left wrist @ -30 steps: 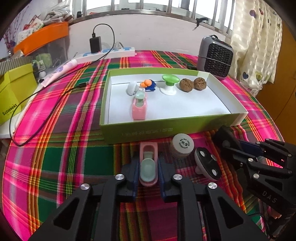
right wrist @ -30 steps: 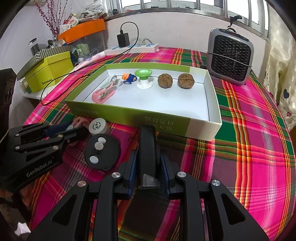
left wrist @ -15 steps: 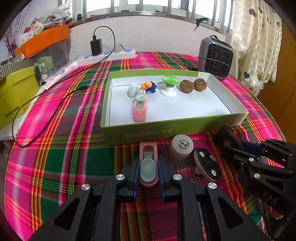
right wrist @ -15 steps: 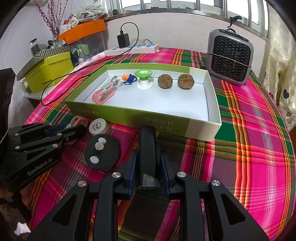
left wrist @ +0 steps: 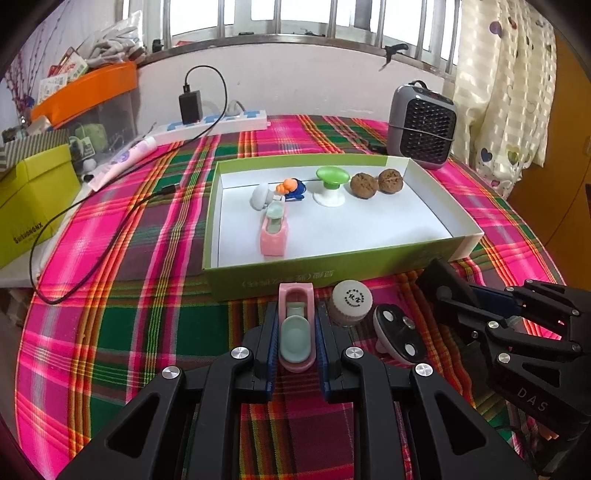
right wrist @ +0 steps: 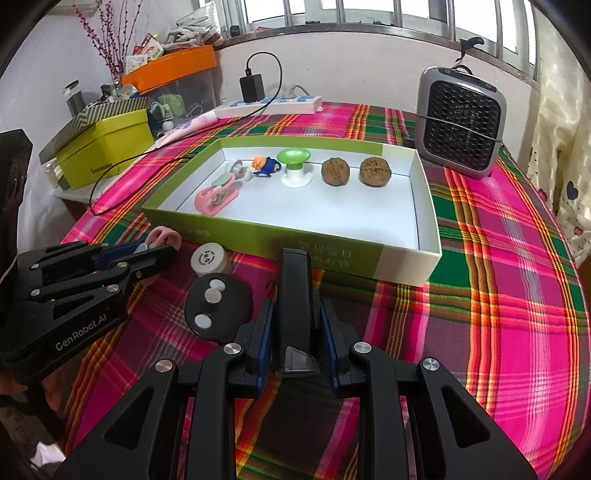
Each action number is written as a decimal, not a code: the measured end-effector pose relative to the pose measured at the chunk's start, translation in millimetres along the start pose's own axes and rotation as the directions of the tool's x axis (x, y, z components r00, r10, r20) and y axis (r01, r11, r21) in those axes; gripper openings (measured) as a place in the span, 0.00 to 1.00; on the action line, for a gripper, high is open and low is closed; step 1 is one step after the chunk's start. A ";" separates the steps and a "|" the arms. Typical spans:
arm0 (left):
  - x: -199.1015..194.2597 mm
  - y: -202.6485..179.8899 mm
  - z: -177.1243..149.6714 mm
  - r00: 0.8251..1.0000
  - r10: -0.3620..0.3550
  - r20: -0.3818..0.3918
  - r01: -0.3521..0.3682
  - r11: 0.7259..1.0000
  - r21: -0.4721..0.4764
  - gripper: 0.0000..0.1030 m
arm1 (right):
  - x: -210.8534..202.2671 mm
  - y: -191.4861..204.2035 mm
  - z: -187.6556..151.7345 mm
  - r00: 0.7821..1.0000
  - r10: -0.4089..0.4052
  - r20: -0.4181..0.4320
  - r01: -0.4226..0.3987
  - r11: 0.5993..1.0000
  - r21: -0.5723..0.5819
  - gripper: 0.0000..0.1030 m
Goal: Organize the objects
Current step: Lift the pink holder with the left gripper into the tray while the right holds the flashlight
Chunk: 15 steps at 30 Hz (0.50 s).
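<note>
A lived-in room of a home. The worktop (right wrist: pixel 498 258) wears a pink-and-green plaid cloth; a barred window (left wrist: pixel 295 18) and heart-print curtain (left wrist: pixel 506 92) stand beyond the hand-held gripper. A small heater (right wrist: pixel 460 122), a power strip (left wrist: pixel 214 123) with a plugged charger (left wrist: pixel 190 107), and cluttered storage boxes (right wrist: pixel 107 151) line the far edge.

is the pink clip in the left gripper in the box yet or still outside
Outside. The pink clip sits clamped in the left gripper, in front of the green box; a matching clip lies inside.
</note>
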<state>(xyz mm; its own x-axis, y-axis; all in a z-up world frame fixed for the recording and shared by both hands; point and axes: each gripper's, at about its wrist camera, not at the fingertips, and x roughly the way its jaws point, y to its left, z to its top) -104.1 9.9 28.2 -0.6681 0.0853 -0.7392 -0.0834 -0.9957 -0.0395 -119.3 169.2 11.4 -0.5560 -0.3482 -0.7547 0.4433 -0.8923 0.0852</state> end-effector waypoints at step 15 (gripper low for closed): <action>-13.8 -0.4 13.5 0.999 -0.004 0.047 0.004 1.000 -0.006 0.15 | -16.4 2.1 10.7 0.999 -0.001 0.050 0.001 1.000 -0.009 0.24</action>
<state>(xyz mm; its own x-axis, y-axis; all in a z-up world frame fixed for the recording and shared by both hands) -104.8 9.5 47.5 -0.7020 0.0906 -0.7064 -0.0813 -0.9956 -0.0468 -116.7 170.0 30.9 -0.5905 -0.3616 -0.7215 0.4490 -0.8901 0.0786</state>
